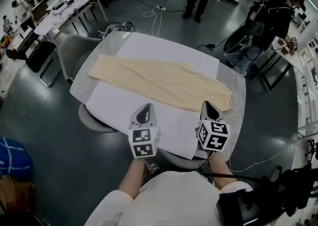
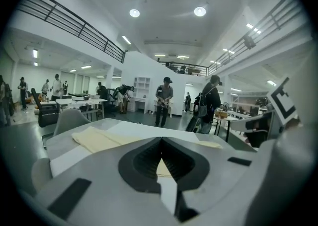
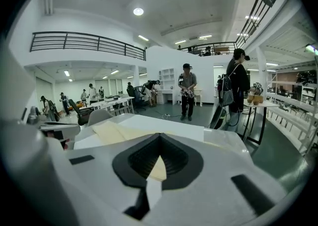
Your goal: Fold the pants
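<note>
Nearest the head camera, two white-sleeved forearms are seen, each ending in a grey two-jaw gripper topped by a cube with black-and-white square markers. On the left gripper the jaws are brought together tip to tip, and nothing is pinched between them; the same is seen in its own view. The right gripper is likewise closed and empty. Both tips are held over the near edge of the cloth; whether either touches it cannot be told.

One pair of cream-coloured fabric pants is counted, along with one white rectangular sheet beneath it and one grey round-cornered table.

The pants are laid flat across the middle of the sheet. Their long axis is set diagonally in the head view, from far left to near right. Which end carries the waistband cannot be made out.
</note>
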A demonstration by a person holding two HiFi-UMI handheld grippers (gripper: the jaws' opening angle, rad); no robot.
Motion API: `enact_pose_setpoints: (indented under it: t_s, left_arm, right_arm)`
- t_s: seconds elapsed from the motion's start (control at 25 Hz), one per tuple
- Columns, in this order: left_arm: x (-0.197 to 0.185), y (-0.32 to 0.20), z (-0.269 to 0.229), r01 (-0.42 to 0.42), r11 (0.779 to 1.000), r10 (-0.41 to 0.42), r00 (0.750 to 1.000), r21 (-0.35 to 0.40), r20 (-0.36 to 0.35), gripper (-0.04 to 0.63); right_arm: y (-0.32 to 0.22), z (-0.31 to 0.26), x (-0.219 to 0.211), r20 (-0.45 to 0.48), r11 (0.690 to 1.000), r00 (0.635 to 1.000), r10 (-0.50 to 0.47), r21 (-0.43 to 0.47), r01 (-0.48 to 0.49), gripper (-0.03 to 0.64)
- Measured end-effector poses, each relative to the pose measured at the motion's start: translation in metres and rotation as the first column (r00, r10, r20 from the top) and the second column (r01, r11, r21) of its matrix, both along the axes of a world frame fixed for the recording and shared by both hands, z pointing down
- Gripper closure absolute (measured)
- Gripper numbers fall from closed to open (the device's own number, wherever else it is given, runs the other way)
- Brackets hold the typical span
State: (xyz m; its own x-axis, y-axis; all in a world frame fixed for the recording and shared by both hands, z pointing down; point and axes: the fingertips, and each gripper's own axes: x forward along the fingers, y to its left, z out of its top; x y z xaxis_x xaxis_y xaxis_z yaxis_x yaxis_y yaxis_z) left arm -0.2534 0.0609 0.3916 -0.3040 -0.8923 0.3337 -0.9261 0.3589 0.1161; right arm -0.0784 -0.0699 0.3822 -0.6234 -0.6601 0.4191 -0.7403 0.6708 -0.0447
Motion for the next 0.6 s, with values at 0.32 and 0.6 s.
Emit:
enact_pose_setpoints:
  t_s: [0.32,0.6]
  left_arm:
    - [0.105,-0.106,0.014,-0.278,0.960,0.277,0.960,-0.026,-0.024,0.589]
    - [0.214,-0.190,0.051,-0.521,0.850,0.518,0.854,-0.079,-0.056,0.589]
  right_arm:
    - [-0.050,0.012,0.126,-0.035,0.967,0.967,0.251,-0.032,-0.252,0.624]
    - [-0.083,0.052,0.231,-0.052,0.888,0.892,0.450,-0.078,-0.452,0.624]
